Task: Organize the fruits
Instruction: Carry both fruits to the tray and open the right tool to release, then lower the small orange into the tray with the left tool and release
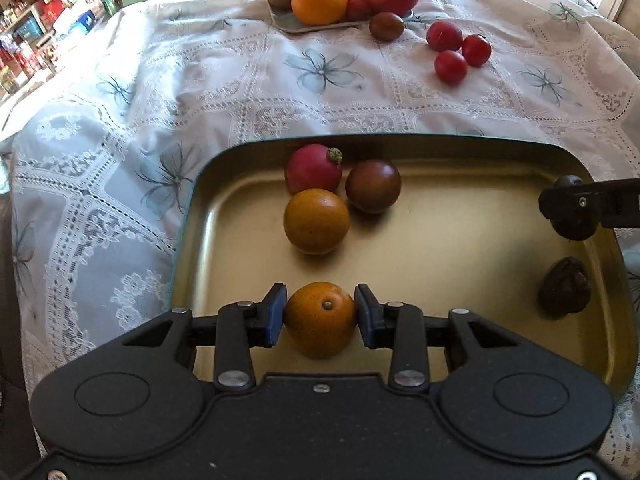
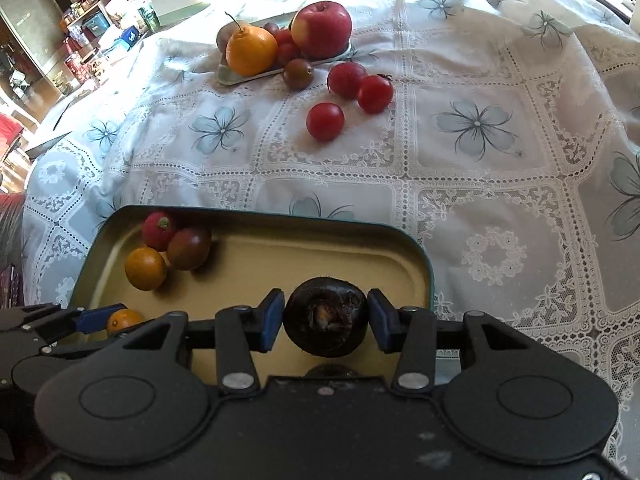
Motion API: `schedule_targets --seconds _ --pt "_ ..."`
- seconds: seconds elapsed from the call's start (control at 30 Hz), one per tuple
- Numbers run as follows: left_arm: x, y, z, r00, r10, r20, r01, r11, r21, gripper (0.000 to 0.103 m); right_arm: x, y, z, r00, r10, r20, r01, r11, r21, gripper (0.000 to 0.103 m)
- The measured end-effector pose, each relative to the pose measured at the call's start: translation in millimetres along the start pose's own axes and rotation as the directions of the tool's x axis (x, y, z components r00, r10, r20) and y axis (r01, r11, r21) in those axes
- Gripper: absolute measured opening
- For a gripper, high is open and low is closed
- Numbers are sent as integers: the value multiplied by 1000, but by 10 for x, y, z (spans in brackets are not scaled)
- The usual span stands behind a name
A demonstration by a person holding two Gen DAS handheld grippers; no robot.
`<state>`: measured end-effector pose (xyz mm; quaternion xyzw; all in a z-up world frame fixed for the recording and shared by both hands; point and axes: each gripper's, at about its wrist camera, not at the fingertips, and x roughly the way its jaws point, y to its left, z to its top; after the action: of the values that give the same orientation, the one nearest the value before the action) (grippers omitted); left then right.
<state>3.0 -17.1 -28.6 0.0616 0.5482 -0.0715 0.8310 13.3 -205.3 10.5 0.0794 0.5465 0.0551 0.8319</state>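
My left gripper (image 1: 320, 300) is shut on a small orange (image 1: 320, 322), held low over the near part of a gold tray with a teal rim (image 1: 188, 216). My right gripper (image 2: 326, 304) is shut on a dark round fruit (image 2: 326, 322) above the tray's right end (image 2: 428, 276). In the left wrist view the right gripper's tip (image 1: 568, 212) shows at the tray's right side. Inside the tray lie a red fruit (image 1: 314, 168), a dark tomato (image 1: 373, 186), another orange (image 1: 316, 221) and a dark wrinkled fruit (image 1: 566, 286).
At the far side a pale plate (image 2: 228, 76) carries an apple (image 2: 322, 28), a stemmed orange (image 2: 250, 50), a kiwi and small red fruits. A dark tomato (image 2: 298, 73) and three red tomatoes (image 2: 325, 121) lie loose on the lace tablecloth (image 2: 480, 200). Shelves stand far left.
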Motion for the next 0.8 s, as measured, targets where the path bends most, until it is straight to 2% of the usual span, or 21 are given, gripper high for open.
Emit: schedule_targets --seconds 0.3,0.47,0.8 --pt "-34 -15 7 999 26 28 -27 999 19 46 12 -40 14 1000 -15 -2 15 1000 17 47" --pt "-107 -73 -8 996 52 74 -55 998 43 46 -12 -55 25 1000 -7 6 7 1000 27 48" --pt "-83 -46 -4 997 54 53 -56 998 28 49 -84 -72 41 999 0 43 -2 999 44 48"
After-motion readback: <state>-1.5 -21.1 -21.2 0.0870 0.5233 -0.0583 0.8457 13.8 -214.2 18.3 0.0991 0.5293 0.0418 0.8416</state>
